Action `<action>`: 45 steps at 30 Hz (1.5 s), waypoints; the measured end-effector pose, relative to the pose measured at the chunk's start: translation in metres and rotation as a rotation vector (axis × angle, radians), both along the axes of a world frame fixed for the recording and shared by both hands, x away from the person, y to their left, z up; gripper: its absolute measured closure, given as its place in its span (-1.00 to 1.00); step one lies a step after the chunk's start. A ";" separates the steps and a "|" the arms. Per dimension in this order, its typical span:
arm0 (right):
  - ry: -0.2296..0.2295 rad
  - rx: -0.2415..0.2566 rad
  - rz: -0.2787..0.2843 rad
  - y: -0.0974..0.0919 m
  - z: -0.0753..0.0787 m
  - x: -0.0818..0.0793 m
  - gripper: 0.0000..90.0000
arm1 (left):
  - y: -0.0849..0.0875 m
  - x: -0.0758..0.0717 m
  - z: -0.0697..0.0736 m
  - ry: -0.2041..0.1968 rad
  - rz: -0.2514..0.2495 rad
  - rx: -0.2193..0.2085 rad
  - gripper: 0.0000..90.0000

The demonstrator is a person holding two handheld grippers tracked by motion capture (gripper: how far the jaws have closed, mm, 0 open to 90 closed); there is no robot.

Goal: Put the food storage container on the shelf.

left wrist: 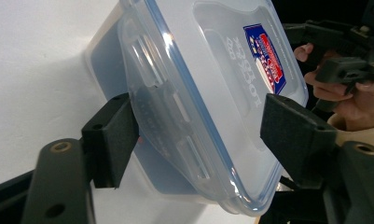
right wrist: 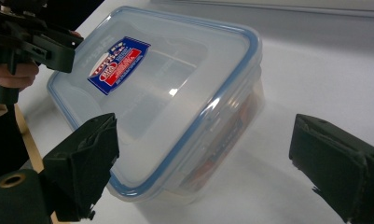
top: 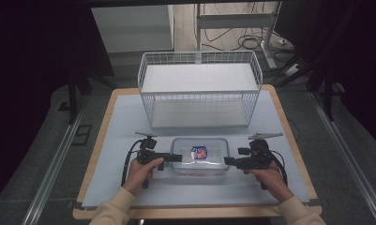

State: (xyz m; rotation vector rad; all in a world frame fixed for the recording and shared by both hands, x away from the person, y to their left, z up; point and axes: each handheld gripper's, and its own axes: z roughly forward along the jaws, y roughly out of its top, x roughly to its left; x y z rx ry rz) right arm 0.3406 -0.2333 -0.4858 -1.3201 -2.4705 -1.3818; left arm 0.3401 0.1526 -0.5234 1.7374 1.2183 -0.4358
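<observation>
A clear plastic box with a blue-rimmed lid and a red and blue sticker lies on the white table between both grippers. My left gripper points at its left end. In the left gripper view the box sits between the wide-apart pads, and the left gripper is open. My right gripper points at the box's right end. Its own view has the box reaching between the spread pads; the right gripper is open. Something red shows through the box wall.
A white wire basket with a white shelf stands at the back of the table, just behind the box. The table's wooden edge runs along the left, right and front. Cables lie on the floor beyond.
</observation>
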 end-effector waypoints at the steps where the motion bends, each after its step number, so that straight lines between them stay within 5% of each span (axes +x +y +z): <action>1: 0.005 -0.005 0.001 0.000 -0.001 0.001 -0.81 | 0.001 0.000 -0.001 0.003 0.001 -0.008 -0.34; 13: 0.072 0.029 -0.007 0.002 -0.006 0.009 -0.75 | 0.006 0.002 -0.003 0.026 -0.004 -0.042 -0.24; 32: 0.265 0.147 0.029 0.014 -0.022 0.031 -0.50 | 0.008 0.000 -0.004 0.020 -0.015 -0.048 -0.22; 39: 0.248 0.155 0.021 0.009 -0.017 0.027 -0.24 | 0.009 -0.005 -0.003 0.008 -0.013 -0.039 -0.22; 45: 0.243 0.154 0.021 0.008 -0.015 0.023 -0.21 | 0.007 -0.012 0.002 -0.028 -0.015 -0.019 -0.21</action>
